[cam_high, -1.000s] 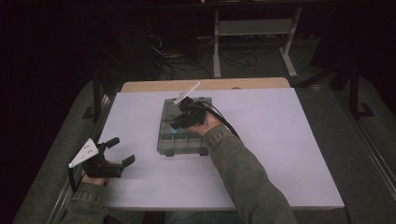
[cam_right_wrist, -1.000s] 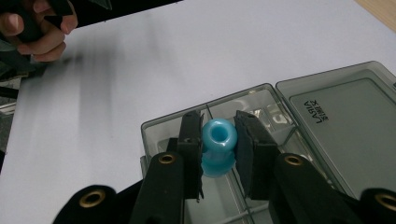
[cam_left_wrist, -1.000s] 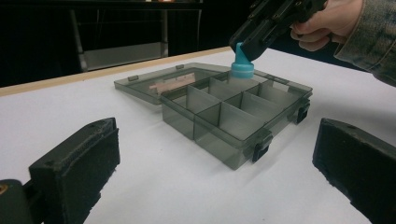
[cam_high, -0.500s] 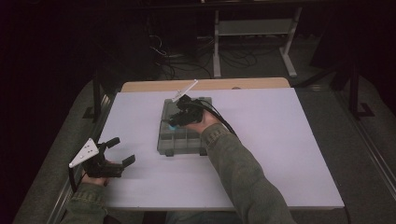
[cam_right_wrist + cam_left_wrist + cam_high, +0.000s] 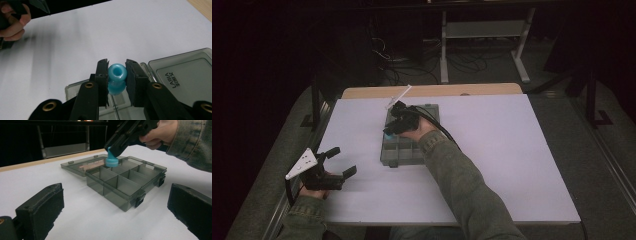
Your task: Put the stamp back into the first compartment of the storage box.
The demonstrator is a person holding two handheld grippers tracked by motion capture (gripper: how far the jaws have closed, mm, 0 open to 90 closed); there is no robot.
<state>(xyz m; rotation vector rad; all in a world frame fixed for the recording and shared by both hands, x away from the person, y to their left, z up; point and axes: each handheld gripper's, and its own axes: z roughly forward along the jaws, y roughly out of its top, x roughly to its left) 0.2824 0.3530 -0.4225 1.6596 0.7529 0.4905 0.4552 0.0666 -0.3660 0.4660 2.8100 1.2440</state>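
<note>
A smoky grey compartment box (image 5: pixel 404 150) lies in the middle of the white table (image 5: pixel 512 150), its lid (image 5: pixel 185 72) folded flat open on the far side. My right gripper (image 5: pixel 391 131) hovers over the box's far-left cells, pointing down, shut on a small blue spool-shaped piece (image 5: pixel 117 75). In the left gripper view that blue piece (image 5: pixel 111 161) hangs just above a rear compartment (image 5: pixel 117 168) and the box (image 5: pixel 125 187) looks empty. My left gripper (image 5: pixel 341 161) rests near the table's front-left, open and empty, aimed at the box.
A wooden edge (image 5: pixel 432 91) runs behind the white tabletop. Dark floor with cables and a metal stand (image 5: pixel 482 35) lies beyond. Open white surface stretches to the right of the box.
The right gripper has shifted left and slightly toward me over the box, still carrying the blue piece. The left gripper has stayed put.
</note>
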